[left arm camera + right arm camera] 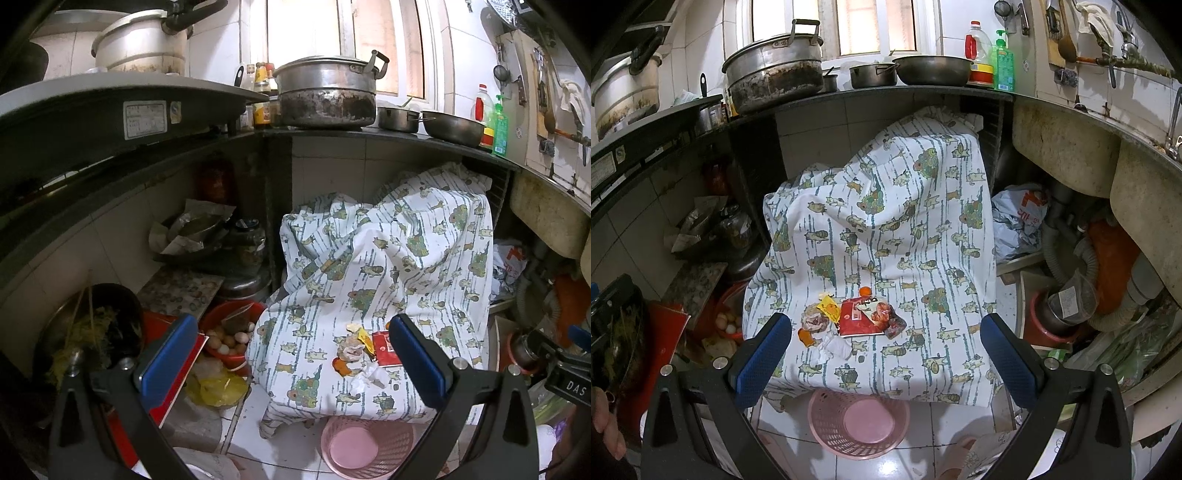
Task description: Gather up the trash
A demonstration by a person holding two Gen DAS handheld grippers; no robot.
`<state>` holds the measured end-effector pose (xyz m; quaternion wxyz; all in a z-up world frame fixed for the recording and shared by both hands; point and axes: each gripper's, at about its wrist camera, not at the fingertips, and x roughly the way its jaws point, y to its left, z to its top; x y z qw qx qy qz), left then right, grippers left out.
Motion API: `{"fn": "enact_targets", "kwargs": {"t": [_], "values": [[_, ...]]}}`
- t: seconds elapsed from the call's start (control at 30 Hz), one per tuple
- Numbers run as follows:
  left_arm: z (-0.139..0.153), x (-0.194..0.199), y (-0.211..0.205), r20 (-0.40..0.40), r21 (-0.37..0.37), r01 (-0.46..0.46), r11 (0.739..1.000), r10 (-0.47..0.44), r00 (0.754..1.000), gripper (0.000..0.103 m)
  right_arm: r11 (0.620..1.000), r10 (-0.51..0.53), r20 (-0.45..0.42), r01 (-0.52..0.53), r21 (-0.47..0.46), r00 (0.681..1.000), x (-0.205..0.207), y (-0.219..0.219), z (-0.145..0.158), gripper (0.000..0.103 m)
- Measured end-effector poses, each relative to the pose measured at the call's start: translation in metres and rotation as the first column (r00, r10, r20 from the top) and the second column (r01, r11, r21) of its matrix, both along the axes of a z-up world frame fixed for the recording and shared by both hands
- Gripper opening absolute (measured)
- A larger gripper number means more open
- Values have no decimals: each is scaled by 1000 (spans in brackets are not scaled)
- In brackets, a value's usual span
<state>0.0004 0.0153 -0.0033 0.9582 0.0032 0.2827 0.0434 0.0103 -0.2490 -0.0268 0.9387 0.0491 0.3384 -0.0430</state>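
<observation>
Pink mesh basket on the floor, trash on the cloth above it.

Blue-padded fingers of the left gripper (293,360) and right gripper (884,356) both stand wide, holding nothing. Nearest, the pink basket (827,432) stands on white floor tiles, nothing visible inside. Just beyond, the trash (849,321) lies on a cat-print cloth (886,221): a red packet (858,319) with unreadable print, a yellow wrapper (828,308), crumpled tissue (836,347). Left, a red bowl (212,319) holds eggs. Farther, the counter (905,92) carries a scorched pot (775,74) and a green bottle (1003,66).
</observation>
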Motion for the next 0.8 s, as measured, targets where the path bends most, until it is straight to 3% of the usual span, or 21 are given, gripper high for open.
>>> {"fn": "enact_targets", "kwargs": {"t": [0.8], "values": [[11,-3,-1,17,45,-31,999,30,999,103,1000,1,1,-1,-1,1000,0,0,0,103]]}}
